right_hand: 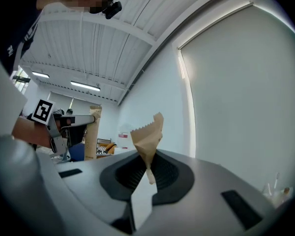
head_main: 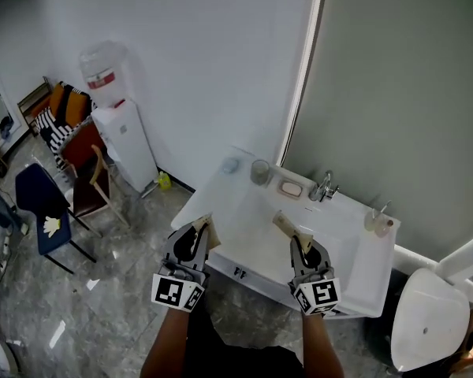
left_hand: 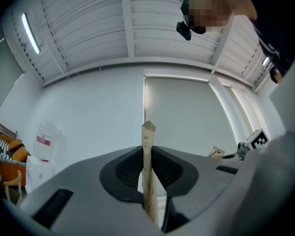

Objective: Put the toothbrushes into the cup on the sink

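At far left, chairs (head_main: 71, 160) stand beside a water dispenser (head_main: 117, 132) against the wall. The left tool (head_main: 206, 225) hangs over the front left corner of the sink (head_main: 248, 231), its jaws pressed narrow on the left brush (head_main: 210, 231), a flat tan paper-wrapped stick that rises upright past the pads (left_hand: 148, 136). The cup (head_main: 260, 172) stands on the sink's back rim, well apart from both brushes, with a soap dish (head_main: 290, 188) just to its right. The right tool (head_main: 297, 242) is over the basin's front, its jaws clamped on the right brush (head_main: 284, 225), whose crumpled paper end (right_hand: 148, 135) sticks up. Further right are the tap (head_main: 325, 186) and a toilet (head_main: 430, 321).
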Demonstrator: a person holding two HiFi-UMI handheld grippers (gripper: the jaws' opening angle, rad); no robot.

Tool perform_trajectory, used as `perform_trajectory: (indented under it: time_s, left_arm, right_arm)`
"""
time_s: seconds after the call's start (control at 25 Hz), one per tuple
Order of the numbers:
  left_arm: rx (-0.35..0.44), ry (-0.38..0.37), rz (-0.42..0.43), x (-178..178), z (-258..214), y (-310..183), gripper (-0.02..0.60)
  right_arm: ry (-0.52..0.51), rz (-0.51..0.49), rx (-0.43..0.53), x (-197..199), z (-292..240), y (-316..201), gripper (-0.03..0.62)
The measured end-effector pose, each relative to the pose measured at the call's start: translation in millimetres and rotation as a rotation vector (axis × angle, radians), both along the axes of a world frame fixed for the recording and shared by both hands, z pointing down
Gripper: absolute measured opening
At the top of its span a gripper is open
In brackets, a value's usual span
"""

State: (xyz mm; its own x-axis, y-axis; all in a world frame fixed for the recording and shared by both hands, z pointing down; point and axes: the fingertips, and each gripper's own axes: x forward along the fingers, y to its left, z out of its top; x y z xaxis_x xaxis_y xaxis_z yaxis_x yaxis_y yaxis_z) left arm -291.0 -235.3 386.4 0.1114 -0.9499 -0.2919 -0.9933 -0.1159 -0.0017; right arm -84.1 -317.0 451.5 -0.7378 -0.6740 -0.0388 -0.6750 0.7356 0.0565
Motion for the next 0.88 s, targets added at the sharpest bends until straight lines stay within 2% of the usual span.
perform_trajectory:
  time_s: [0.28, 0.44, 0.64, 0.88]
  left_arm:
    - [-0.007, -0.023, 0.134, -115.3, -7.6, -112.4, 0.071]
    - [-0.012, -0.023, 0.214, -159.1, -14.8, -169.7, 0.071]
    - [0.001, -0.034, 0.292, -168.6, -23.8, -223.8, 0.071]
    - [-0.013, -0.03, 0.355, -150.0, -4.8, -278.8, 0.071]
  right_arm:
    - [0.01, 0.133, -0.017, -108.5, -5.3, -90.2, 0.049]
    - [0.0, 0.19, -0.045, -157.4, -8.1, -131.8, 0.049]
    - [-0.007, 0.256, -0.064, -176.2, -13.7, -168.4, 0.049]
    - [0.011, 0.301, -0.084, -165.5, -4.5, -211.8, 0.049]
